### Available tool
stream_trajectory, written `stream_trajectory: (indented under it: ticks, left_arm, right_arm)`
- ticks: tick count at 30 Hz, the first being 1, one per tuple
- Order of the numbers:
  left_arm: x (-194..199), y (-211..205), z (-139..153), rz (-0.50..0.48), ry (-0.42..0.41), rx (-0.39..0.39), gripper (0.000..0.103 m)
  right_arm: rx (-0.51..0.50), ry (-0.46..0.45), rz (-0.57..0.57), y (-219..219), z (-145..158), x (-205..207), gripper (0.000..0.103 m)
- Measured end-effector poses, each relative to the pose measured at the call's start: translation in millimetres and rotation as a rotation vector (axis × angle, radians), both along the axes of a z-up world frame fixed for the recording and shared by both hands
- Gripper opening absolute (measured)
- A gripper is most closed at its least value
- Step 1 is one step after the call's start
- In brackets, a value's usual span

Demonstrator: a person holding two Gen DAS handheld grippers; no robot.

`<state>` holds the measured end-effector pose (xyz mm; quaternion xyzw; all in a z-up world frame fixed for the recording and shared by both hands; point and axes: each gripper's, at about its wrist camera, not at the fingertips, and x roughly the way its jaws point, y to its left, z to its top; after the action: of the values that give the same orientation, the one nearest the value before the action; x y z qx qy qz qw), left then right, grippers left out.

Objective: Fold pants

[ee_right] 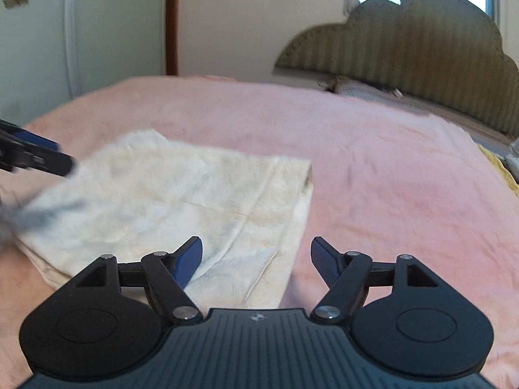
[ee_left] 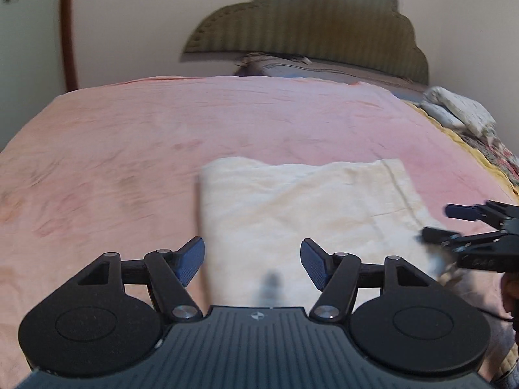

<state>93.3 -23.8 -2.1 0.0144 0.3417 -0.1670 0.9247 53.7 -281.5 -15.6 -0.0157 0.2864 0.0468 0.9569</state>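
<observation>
Cream, crinkled cotton pants (ee_left: 292, 207) lie flat on the pink bedspread (ee_left: 162, 123) as a tidy rectangular stack, folded layers showing along the edges, esp. at the near corner in the right wrist view. Looks like the folds are in, or nearly all in. Can't tell if one more halving is wanted.

Left gripper (ee_left: 253, 265): blue pads well apart, nothing between them, hovering over the near edge of the stack. The stack's left edge runs up toward 12 o'clock just inside the left pad.

Right gripper (ee_right: 256, 262): pads also wide apart and empty. The stack's right edge comes down between them, cloth at 9 to 11 o'clock, bare bedspread at 1 to 3.

In the left view the right gripper pokes in at 3 o'clock, over the stack's right side. Contact unclear, bit of blur there.

Green padded headboard (ee_right: 405, 42) sits at 12 to 1 o'clock, well apart from the pants.

Judgement: both tools free of the cloth, so what's left is at most a last fold or a quick smoothing.
</observation>
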Motion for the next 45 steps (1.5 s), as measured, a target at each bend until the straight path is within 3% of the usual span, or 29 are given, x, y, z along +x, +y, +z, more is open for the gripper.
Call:
stream_trajectory:
  ticks: [4, 8, 10, 15, 20, 22, 25, 27, 29, 31, 33, 34, 35, 36, 38, 41, 45]
  left_arm:
    - [1.8, 35.4, -3.9, 0.014, 0.041, -0.076, 0.068]
    - [-2.9, 36.7, -18.9, -0.052, 0.098, -0.02, 0.07]
    - [-7.0, 34.3, -25.8, -0.052, 0.097, -0.008, 0.07]
    - [24.8, 45.5, -24.9, -0.07, 0.156, -0.188, 0.075]
    - [69.7, 51.3, -49.5, -0.083, 0.403, -0.38, 0.076]
    - [79.0, 52.4, -59.3, -0.083, 0.452, -0.441, 0.077]
    - [87.7, 54.3, -64.7, -0.094, 0.466, -0.525, 0.078]
    - [95.4, 51.1, -70.5, -0.11, 0.496, -0.573, 0.08]
    - [99.4, 44.8, -71.7, -0.114, 0.497, -0.595, 0.087]
    - [100.2, 34.9, -71.6, -0.124, 0.483, -0.589, 0.088]
    - [98.6, 24.9, -70.1, -0.138, 0.455, -0.554, 0.083]
    - [96.7, 20.5, -68.7, -0.137, 0.439, -0.525, 0.075]
    - [94.2, 17.2, -66.7, -0.13, 0.421, -0.489, 0.06]
    - [91.0, 14.2, -64.9, -0.122, 0.401, -0.444, 0.05]
    - [84.6, 13.4, -61.9, -0.113, 0.367, -0.407, 0.031]
    - [71.6, 20.9, -49.0, -0.102, 0.295, -0.41, 0.019]
    - [57.0, 18.7, -16.5, -0.114, 0.136, -0.304, 0.015]
  right_arm:
    - [0.056, -0.057, 0.011, -2.5, 11.7, -12.3, 0.074]
    - [0.009, 0.019, 0.025, 3.8, -0.5, 0.5, 0.078]
    - [0.085, 0.04, 0.021, -5.6, -7.7, 2.0, 0.078]
    - [0.351, 0.056, -0.029, -48.3, -5.7, 10.2, 0.078]
    - [0.631, 0.17, -0.024, -92.2, -32.2, 39.0, 0.078]
    - [0.739, 0.204, 0.016, -100.4, -43.2, 47.7, 0.079]
    - [0.819, 0.235, 0.119, -97.5, -49.1, 58.0, 0.079]
    - [0.798, 0.256, 0.154, -88.7, -49.5, 67.6, 0.08]
    - [0.791, 0.26, 0.19, -81.2, -48.1, 79.9, 0.08]
    - [0.818, 0.268, 0.214, -77.3, -50.1, 92.3, 0.08]
    - [0.844, 0.255, 0.223, -75.8, -52.2, 99.3, 0.079]
    - [0.833, 0.253, 0.224, -73.5, -51.3, 99.5, 0.078]
    - [0.795, 0.254, 0.226, -70.2, -48.6, 98.7, 0.067]
    - [0.745, 0.257, 0.217, -65.6, -46.5, 96.0, 0.048]
    - [0.719, 0.239, 0.216, -60.8, -42.6, 87.8, 0.036]
    - [0.687, 0.192, 0.22, -54.3, -28.7, 76.6, 0.027]
    - [0.616, 0.114, 0.277, -40.0, 4.4, 75.6, 0.025]
